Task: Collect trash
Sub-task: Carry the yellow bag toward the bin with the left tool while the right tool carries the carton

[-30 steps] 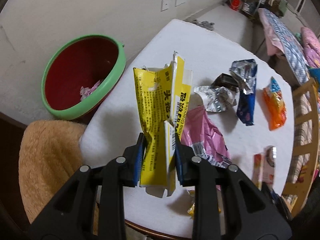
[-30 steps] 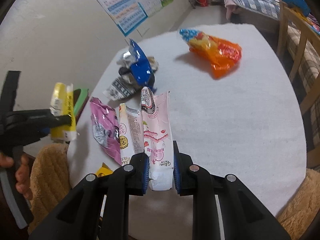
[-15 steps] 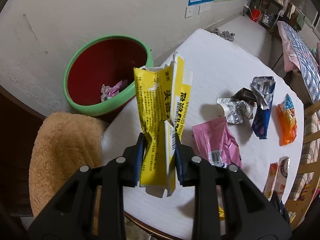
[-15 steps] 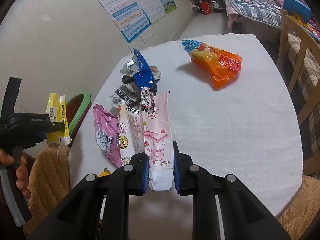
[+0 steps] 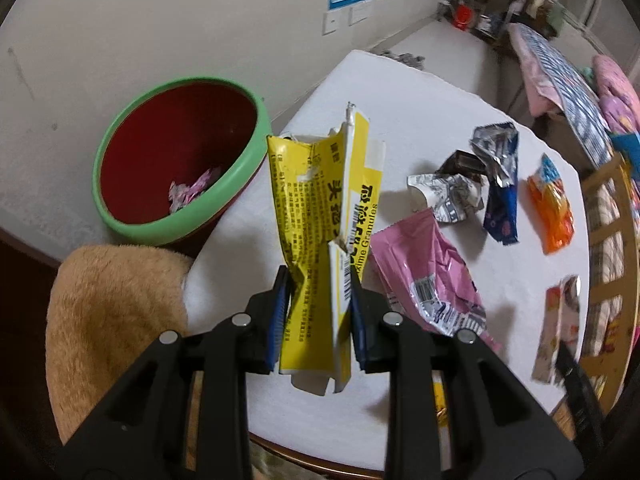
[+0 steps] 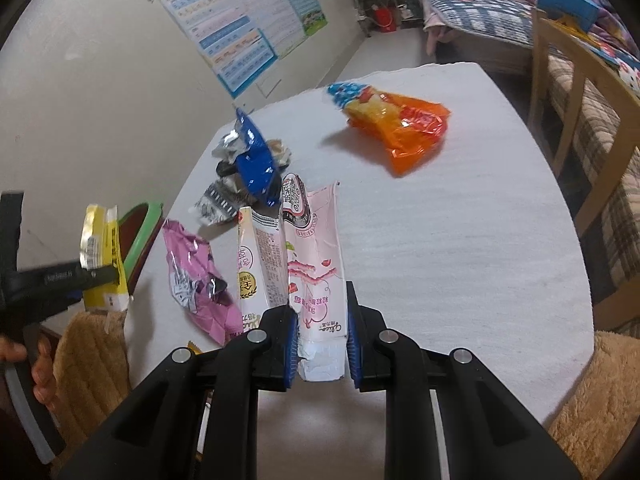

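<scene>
Both grippers hold trash above the white table [image 6: 460, 240].
Left gripper [image 5: 318, 316] clamps a torn yellow carton [image 5: 324, 216]; right gripper [image 6: 322, 332] clamps a flattened pink carton [image 6: 316, 264].

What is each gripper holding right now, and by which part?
The left gripper pinches the torn yellow packet near its lower end. The right gripper pinches the flattened pink carton near its bottom end.

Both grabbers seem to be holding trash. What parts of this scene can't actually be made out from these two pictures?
- Bin contents: left view, too small beyond pale scraps.
- Small yellow scrap: both views, hidden by gripper bodies.
- Pink-white carton bottom: right view, covered by right gripper.
- Yellow box print: left view, too blurred.
</scene>
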Motion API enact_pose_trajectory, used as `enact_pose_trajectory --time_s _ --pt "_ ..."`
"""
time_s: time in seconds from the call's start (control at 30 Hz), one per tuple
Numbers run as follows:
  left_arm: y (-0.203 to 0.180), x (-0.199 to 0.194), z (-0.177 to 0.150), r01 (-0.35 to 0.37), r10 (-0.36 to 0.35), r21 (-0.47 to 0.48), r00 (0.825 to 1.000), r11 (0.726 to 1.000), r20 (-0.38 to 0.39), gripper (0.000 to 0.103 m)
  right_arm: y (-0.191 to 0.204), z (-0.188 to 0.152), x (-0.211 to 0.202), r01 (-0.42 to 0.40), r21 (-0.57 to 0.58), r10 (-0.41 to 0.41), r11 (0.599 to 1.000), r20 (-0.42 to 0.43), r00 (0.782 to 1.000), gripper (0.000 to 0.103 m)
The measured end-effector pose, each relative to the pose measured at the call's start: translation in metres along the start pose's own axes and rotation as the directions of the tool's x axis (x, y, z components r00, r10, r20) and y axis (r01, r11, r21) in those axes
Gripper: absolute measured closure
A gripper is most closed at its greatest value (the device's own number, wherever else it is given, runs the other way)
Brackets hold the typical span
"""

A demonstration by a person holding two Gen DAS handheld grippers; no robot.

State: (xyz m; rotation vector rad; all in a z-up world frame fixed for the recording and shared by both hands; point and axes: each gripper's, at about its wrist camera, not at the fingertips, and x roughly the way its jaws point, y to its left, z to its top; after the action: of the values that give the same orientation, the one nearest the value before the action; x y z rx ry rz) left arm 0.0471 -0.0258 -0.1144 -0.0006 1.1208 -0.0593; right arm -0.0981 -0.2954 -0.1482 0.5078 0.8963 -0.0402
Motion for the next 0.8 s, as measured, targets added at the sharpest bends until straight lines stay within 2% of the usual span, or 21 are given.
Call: enact_pose_trajectory --time_s 0.2,0.4,0.6,0.8 --pt "0.004 0.002 -0.014 0.076 -0.078 0.069 0.997 0.995 0.026 0.076 -0.007 0.004 0.012 0.024 0.046 -0.023 0.999 -0.03 0.999 0.084" --pt "0.006 0.001 -0.011 0.151 -0.157 0.111 0.987 0.982 0.041 0.076 -0.009 0.012 0.006 0.036 0.112 -0.031 0.993 -0.039 0.999 0.084" --pt "0.012 -0.003 -0.002 0.193 -0.204 0.132 0.976 0.972 0.077 0.076 0.005 0.02 -0.007 0.001 0.13 0.003 0.991 -0.037 0.999 0.084" --pt "0.019 0.004 0.001 0.217 -0.229 0.157 0.971 0.963 0.064 0.076 0.024 0.026 -0.01 -0.012 0.124 0.018 0.992 -0.045 0.999 0.084"
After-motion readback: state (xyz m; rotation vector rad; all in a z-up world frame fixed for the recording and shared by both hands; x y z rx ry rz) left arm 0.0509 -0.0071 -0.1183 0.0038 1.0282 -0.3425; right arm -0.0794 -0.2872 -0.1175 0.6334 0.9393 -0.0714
